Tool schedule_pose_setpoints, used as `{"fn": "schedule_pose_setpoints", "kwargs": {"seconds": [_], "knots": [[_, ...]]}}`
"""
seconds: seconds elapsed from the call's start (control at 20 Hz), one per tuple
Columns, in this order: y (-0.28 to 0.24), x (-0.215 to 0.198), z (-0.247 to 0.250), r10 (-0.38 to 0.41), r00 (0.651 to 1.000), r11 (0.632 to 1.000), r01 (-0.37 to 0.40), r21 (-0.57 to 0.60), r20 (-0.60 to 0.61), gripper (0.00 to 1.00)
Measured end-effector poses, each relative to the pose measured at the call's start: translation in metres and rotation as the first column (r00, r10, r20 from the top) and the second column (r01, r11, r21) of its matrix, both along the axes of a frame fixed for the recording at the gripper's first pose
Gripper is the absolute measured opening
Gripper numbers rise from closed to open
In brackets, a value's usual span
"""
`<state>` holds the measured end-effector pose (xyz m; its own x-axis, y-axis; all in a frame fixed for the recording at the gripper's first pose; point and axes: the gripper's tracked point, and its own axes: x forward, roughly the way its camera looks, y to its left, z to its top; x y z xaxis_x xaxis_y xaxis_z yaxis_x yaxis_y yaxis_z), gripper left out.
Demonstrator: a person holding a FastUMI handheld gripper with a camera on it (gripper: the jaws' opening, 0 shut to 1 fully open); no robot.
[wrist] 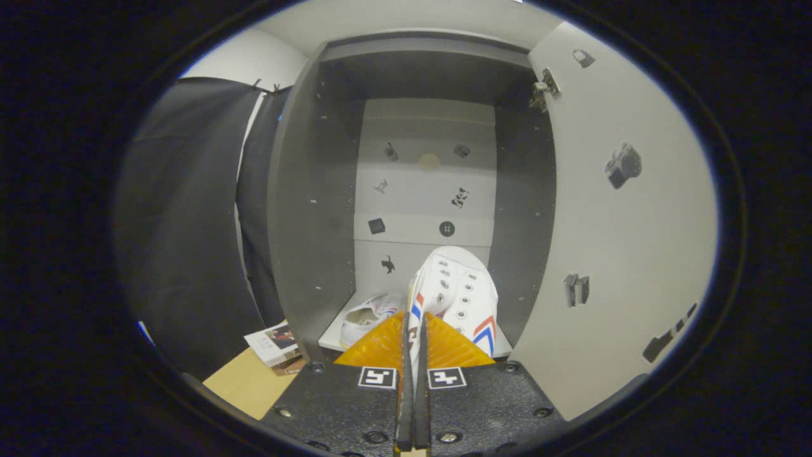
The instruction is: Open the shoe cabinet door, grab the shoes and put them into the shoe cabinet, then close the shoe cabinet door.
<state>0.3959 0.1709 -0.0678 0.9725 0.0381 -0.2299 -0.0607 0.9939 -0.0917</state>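
My gripper (pixel 415 325) is shut on the side of a white sneaker (pixel 458 293) with red and blue stripes, pinching its collar between both fingers. The sneaker hangs ahead of the fingers, in front of the open shoe cabinet (pixel 304 209). A second white sneaker (pixel 366 317) lies on the cabinet's bottom shelf (pixel 331 338), just left of the fingers. The cabinet door (pixel 625 241) is swung open to the right, its inner face showing small stickers and a hinge (pixel 545 86) at the top.
The cabinet's back panel (pixel 424 190) carries several small stickers. A black cloth wall (pixel 184 228) hangs left of the cabinet. Below it, a booklet (pixel 274 343) lies on a light wooden surface (pixel 244 384).
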Motion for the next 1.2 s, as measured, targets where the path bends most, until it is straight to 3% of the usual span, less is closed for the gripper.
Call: {"fn": "schedule_pose_setpoints", "kwargs": {"seconds": [0.35,0.65,1.0,1.2], "knots": [[-0.023,0.095,-0.040,-0.062,0.995,0.994,0.055,-0.089,-0.074,0.05],[-0.024,0.157,-0.096,-0.048,0.979,0.981,0.009,-0.193,-0.198,0.05],[-0.026,0.194,-0.123,-0.066,0.967,0.983,0.020,-0.184,-0.247,0.06],[-0.032,0.199,-0.118,-0.081,0.976,0.971,0.031,-0.237,-0.203,0.17]]}}
